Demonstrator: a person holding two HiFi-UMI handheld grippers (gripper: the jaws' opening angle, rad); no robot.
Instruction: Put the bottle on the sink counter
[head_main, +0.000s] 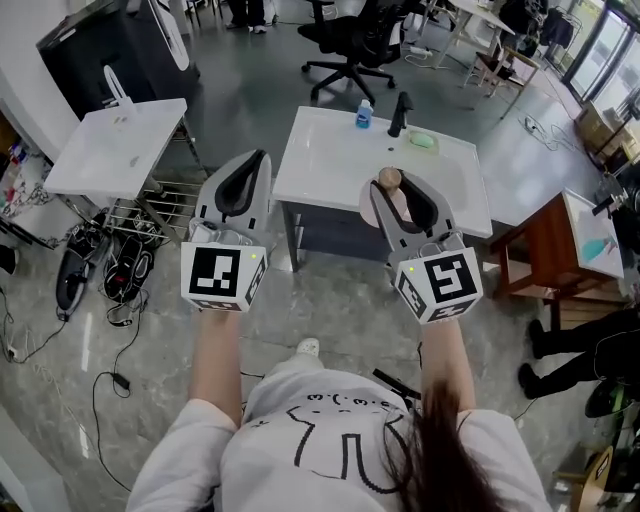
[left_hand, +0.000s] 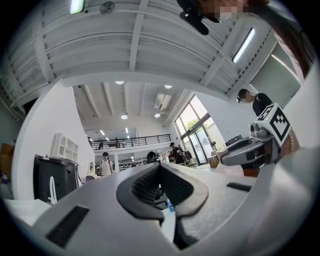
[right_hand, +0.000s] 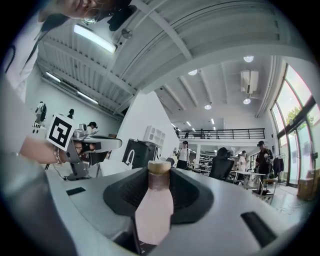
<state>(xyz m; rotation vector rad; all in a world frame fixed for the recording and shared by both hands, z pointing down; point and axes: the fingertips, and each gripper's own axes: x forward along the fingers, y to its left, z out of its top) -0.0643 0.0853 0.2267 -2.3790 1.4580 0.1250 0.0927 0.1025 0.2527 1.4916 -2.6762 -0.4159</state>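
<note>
Left gripper (head_main: 259, 158), right gripper (head_main: 388, 192): grey, black fingers (head_main: 237, 188), marker cubes (head_main: 222, 275). White printed T-shirt (head_main: 300, 445).

**Matt plastic claws, glossy desk and floor**

The left claw (head_main: 252, 165) and the right claw (head_main: 396, 196) have light grey shells that look like smooth, matt plastic. Their inner pads (right_hand: 125, 194) are black, ribbed and dull, like rubber. The bottle (right_hand: 154, 210) in the right claw looks like smooth, pale pink plastic with a soft sheen. Its tan cap (right_hand: 159, 167) looks matt. The sink desk (head_main: 320, 170) is white, smooth and glossy. The floor (head_main: 330, 300) is grey veined stone or tile, polished enough to catch the light. A side table (head_main: 532, 242) is reddish-brown wood. The wire rack (head_main: 145, 212) looks like bare metal. The person's shirt (head_main: 300, 440) is white cloth.
</note>
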